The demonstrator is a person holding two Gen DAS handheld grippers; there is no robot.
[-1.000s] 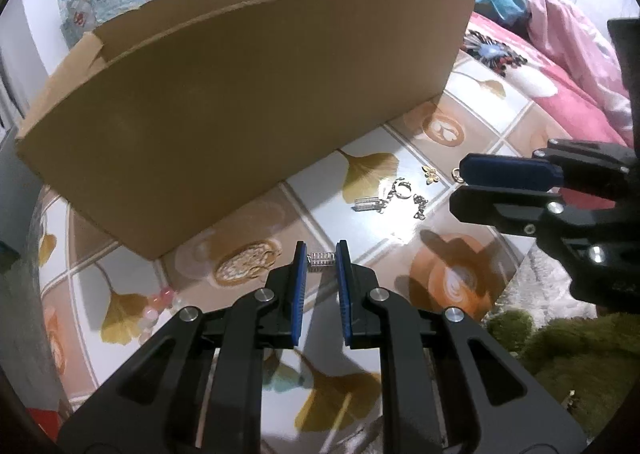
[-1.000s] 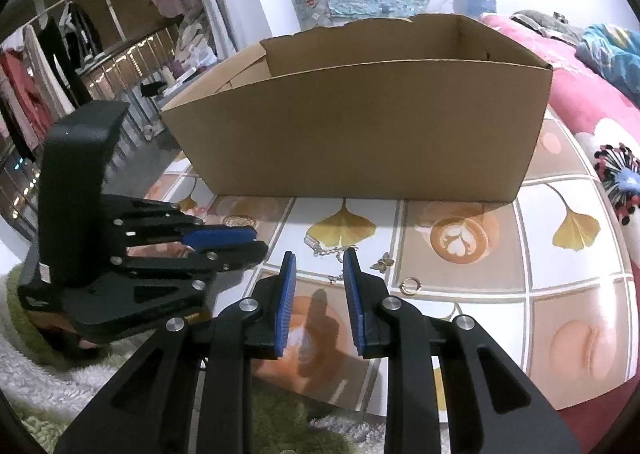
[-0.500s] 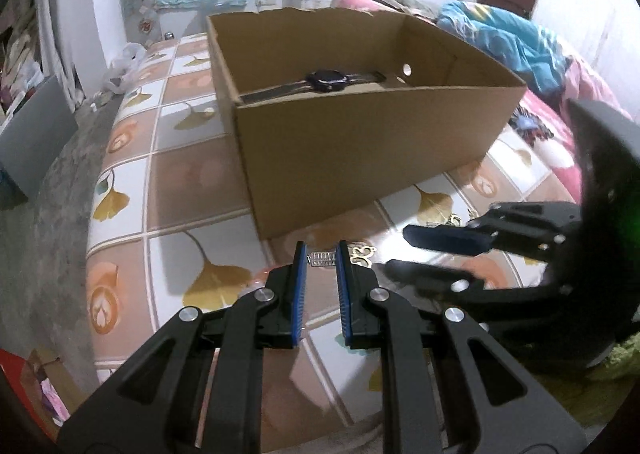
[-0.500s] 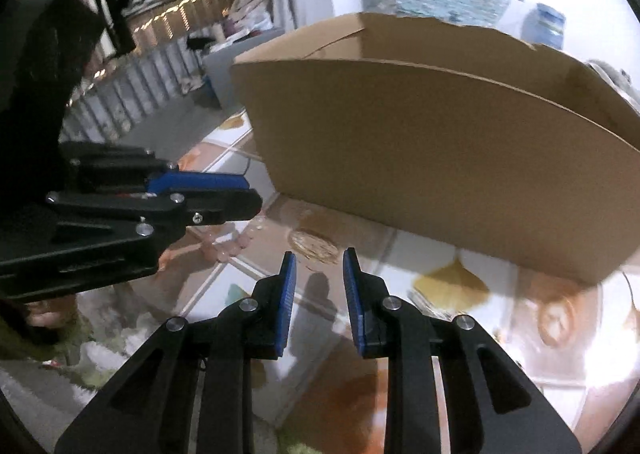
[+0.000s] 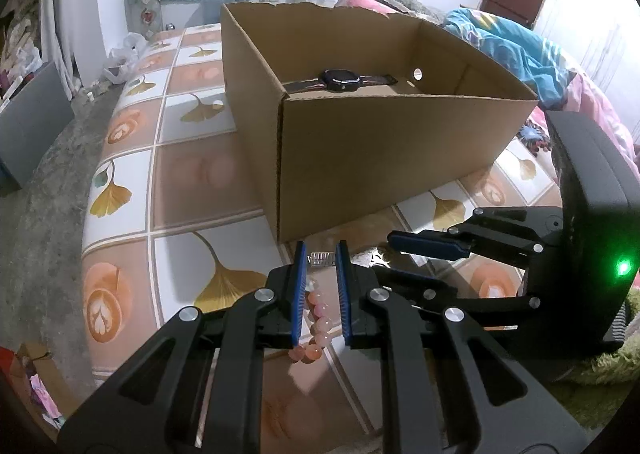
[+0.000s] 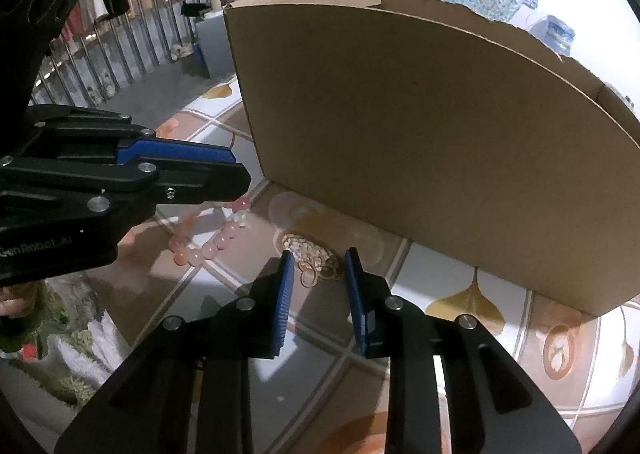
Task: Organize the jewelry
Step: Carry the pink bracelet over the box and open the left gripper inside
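My left gripper [image 5: 321, 250] is shut on a small silver clasp [image 5: 322, 259], pinched at its tips above the tiled tabletop, just before the near corner of the cardboard box [image 5: 384, 158]. A black watch [image 5: 340, 79] lies inside the box. Under the left fingers a pink bead bracelet [image 5: 316, 326] rests on the table. My right gripper [image 6: 319, 254] is open, low over a heap of gold rings and a pendant [image 6: 310, 276] at the foot of the box [image 6: 420, 134]. The bracelet [image 6: 212, 242] lies to its left, under the left gripper [image 6: 240, 168]. The right gripper [image 5: 384, 256] also shows beside the left one.
The table [image 5: 132, 190] wears a cloth printed with ginkgo leaves and coffee cups. A green shaggy rug [image 5: 600, 366] lies off its near right edge, and bedding [image 5: 512, 46] is piled behind the box. Grey floor and a railing [image 6: 120, 54] lie to the left.
Both grippers have swung left along the box front and rolled. The left one, still gripping the clasp, now sees the box's inside. The bracelet and gold heap have come into view.
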